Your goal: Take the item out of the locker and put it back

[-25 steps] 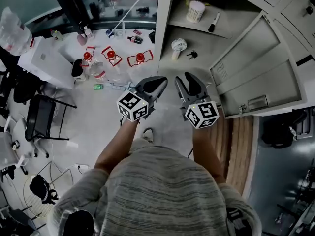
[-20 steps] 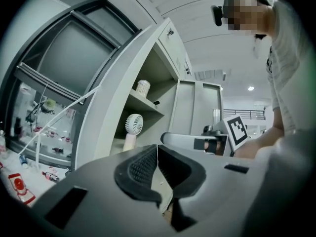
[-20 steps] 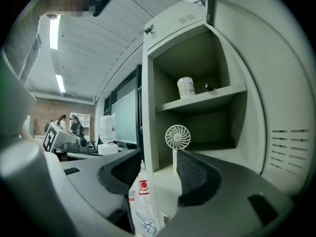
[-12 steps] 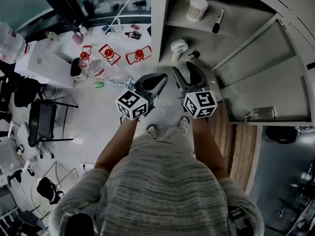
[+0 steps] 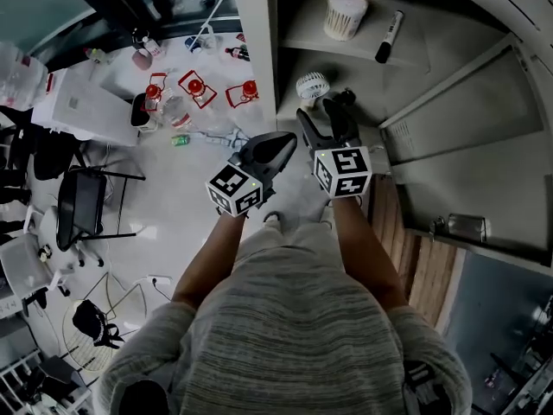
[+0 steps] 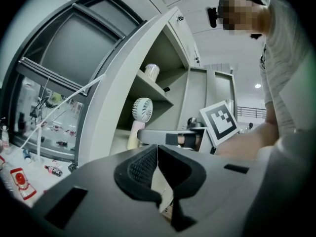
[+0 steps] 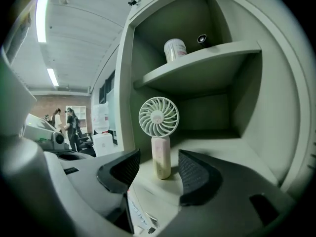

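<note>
A small white hand fan (image 7: 159, 118) with a pale pink handle stands upright on the lower shelf (image 5: 367, 80) of the open locker. It also shows in the head view as the fan (image 5: 313, 86) and in the left gripper view as the fan (image 6: 142, 110). My right gripper (image 7: 155, 171) is open, its jaws have just been opening, and nothing is between them. The fan stands a little beyond the tips, framed by the gap. In the head view the right gripper (image 5: 321, 118) reaches the shelf's front edge. My left gripper (image 6: 157, 163) is shut and empty, beside the locker's left post, seen from above as the left gripper (image 5: 281, 142).
The upper shelf holds a white cup (image 5: 344, 13) and a black marker (image 5: 386, 35). The locker door (image 5: 458, 119) hangs open to the right. Left of the locker, a table (image 5: 104, 102) carries red-topped bottles (image 5: 194, 87). A chair (image 5: 78, 206) stands farther left.
Both grippers have moved forward and down toward the locker. The right gripper's jaws have spread wider and now sit at the lower shelf, close to the fan.
</note>
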